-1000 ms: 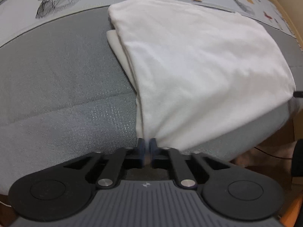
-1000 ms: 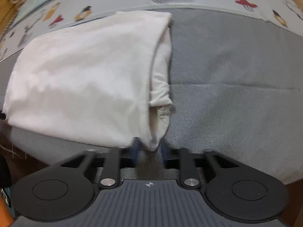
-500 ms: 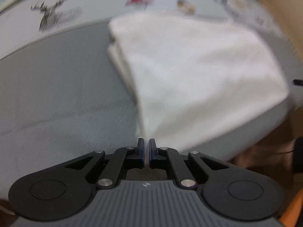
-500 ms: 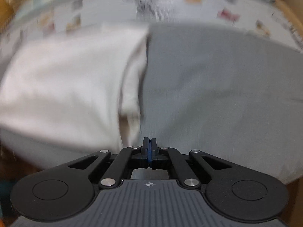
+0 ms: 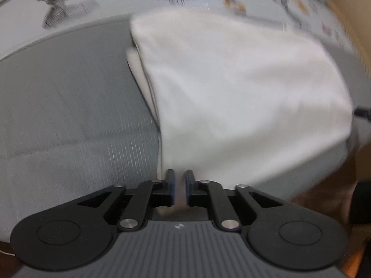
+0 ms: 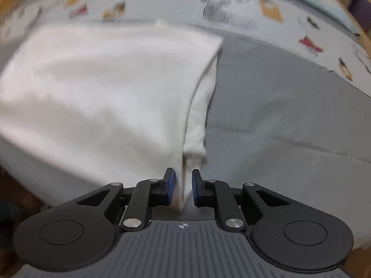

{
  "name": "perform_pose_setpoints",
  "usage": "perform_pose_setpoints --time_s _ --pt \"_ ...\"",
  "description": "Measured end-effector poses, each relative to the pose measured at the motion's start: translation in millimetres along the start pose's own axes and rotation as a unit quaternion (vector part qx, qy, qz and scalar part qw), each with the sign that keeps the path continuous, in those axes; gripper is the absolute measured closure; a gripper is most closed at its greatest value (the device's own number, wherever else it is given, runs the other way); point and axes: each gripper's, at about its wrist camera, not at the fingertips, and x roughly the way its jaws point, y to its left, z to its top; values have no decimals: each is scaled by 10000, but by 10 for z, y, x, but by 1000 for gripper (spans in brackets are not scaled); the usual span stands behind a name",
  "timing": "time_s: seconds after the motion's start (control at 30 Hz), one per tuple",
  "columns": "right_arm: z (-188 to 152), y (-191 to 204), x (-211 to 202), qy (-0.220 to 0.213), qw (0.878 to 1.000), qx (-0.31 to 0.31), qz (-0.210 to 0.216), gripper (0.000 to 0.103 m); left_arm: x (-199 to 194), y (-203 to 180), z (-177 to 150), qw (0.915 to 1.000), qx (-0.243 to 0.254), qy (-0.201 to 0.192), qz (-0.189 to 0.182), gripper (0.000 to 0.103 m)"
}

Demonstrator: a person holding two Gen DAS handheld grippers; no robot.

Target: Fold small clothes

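Note:
A folded white garment [image 5: 243, 88] lies on a grey cushion [image 5: 69, 106]. In the left wrist view its near left corner reaches down between the fingers of my left gripper [image 5: 179, 186]. The jaws are opening, and the pads stand a little apart on either side of the cloth. In the right wrist view the white garment [image 6: 104, 88] fills the left half. Its near right edge hangs between the fingers of my right gripper [image 6: 183, 186]. Those jaws are opening too, and a thin gap shows beside the right pad. Both views are blurred.
Beyond the grey cushion [image 6: 289, 106] lies a pale mat printed with small pictures [image 5: 65, 7] [image 6: 231, 7]. Brown floor shows past the cushion's edge at lower right in the left wrist view [image 5: 329, 190] and at lower left in the right wrist view.
Half a second ago both grippers were shut, the right one clear of the cloth. Now both sets of jaws stand slightly apart with a garment corner between them. The right gripper has shifted left to the cloth's edge.

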Motion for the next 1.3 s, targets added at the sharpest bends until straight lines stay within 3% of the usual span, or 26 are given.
perform_pose_setpoints --time_s 0.07,0.23,0.47,0.7,0.73,0.8,0.93,1.03,1.13,1.17,1.2,1.3 --pt "58 -51 -172 -463 9987 217 6 88 -92 61 67 9991 -224 -363 -26 68" --pt "204 -145 -379 -1289 9893 685 -79 76 -60 140 221 9954 -768 -564 117 68" --pt "403 -78 -37 -872 9940 655 -17 76 100 302 309 9893 -1307 -641 -44 53" --pt "419 125 290 -187 9981 365 -452 75 242 502 362 9796 -1862 -611 -449 51" --pt "406 106 363 15 9975 370 -599 73 273 527 368 9784 -1914 -594 -517 51" --pt "398 50 436 226 9960 489 -719 56 339 565 370 9760 -2015 -526 -637 50" --pt "471 -8 362 222 9939 784 -745 56 410 560 436 9755 -1966 -458 -872 50" --pt "544 20 99 -226 9921 926 -821 57 490 529 462 9783 -1860 -370 -832 50" --pt "610 38 -348 -983 9877 860 -857 58 532 517 492 9782 -1851 -438 -835 52" --pt "610 31 -509 -1261 9845 894 -823 58 539 504 505 9786 -1829 -470 -820 55" --pt "596 13 -651 -1515 9811 939 -757 58 546 480 521 9798 -1759 -493 -817 68" --pt "474 -76 -886 -2074 9683 1179 -733 56 519 387 545 9849 -1486 -562 -689 80"
